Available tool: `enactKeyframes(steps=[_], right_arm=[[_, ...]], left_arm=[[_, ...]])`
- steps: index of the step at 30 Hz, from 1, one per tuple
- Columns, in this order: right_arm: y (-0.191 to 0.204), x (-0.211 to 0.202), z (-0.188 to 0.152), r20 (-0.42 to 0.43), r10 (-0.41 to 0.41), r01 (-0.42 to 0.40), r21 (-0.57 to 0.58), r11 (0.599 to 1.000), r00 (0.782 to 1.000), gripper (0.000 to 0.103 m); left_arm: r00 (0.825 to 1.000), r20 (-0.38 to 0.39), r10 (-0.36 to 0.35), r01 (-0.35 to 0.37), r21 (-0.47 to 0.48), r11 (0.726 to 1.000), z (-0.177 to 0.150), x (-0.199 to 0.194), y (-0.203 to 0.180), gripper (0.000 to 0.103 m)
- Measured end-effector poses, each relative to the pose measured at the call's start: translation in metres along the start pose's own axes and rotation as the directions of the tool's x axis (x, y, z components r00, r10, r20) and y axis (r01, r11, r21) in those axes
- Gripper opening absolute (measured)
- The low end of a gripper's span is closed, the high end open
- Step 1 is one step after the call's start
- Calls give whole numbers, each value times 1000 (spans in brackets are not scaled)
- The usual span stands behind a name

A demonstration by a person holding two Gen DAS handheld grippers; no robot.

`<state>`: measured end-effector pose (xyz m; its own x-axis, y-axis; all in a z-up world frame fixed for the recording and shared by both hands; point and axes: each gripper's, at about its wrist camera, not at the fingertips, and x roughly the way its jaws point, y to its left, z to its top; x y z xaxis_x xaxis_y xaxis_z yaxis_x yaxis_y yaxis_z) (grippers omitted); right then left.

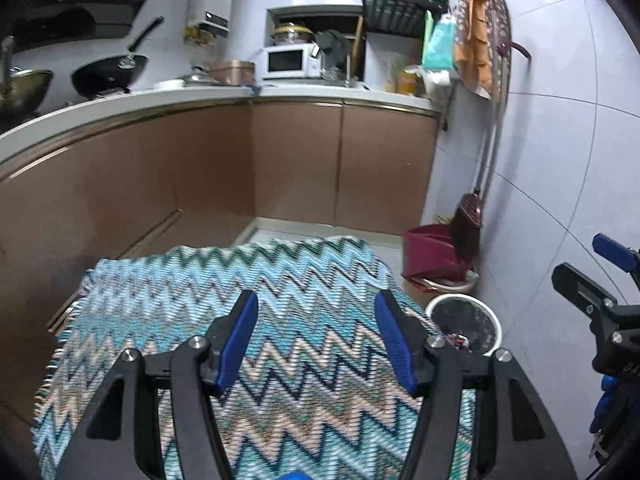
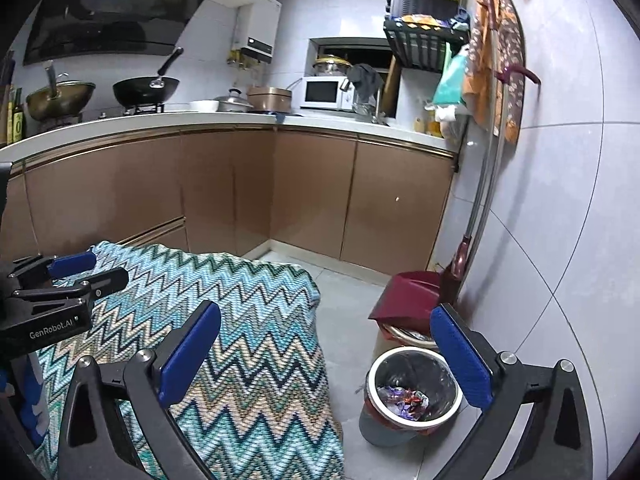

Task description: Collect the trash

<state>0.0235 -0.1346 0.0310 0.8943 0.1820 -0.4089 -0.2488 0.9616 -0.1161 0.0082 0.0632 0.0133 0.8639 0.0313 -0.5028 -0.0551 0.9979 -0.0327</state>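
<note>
Two tools — left tool [image 1: 316, 336], right tool [image 2: 326, 352] — spread wide above zigzag cloth [image 1: 256, 320].

1. Down in the trash bin [image 2: 414, 388], crumpled wrappers [image 2: 404, 397] sit in a heap; how many, and what they were, is too small to tell.
2. From the left wrist, the same bin [image 1: 466, 322] has its near rim hidden behind the left gripper [image 1: 316, 338] finger.
3. The zigzag cloth [image 1: 280, 320] covers whatever carries it; nothing underneath shows.
4. The right gripper [image 1: 608, 280] is cut off by the right edge here.
5. The dustpan [image 2: 404, 296] hides most of a basin [image 2: 404, 336] under it.
6. At the counter's [image 2: 160, 122] far right corner, jars blur together.
</note>
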Motion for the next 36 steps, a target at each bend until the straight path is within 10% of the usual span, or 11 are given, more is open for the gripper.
enactKeyframes(steps=[16,36], right_arm=[[26,-22,5,56,22,-20,-28,999,998,103],[-8,-8,-19,4,-28,28,71,997,1000,103]], left_arm=[[977,133,164,-162,-32,986,0,-50,32,79],[987,107,120,-121,4,993,-6,-33,7,81]])
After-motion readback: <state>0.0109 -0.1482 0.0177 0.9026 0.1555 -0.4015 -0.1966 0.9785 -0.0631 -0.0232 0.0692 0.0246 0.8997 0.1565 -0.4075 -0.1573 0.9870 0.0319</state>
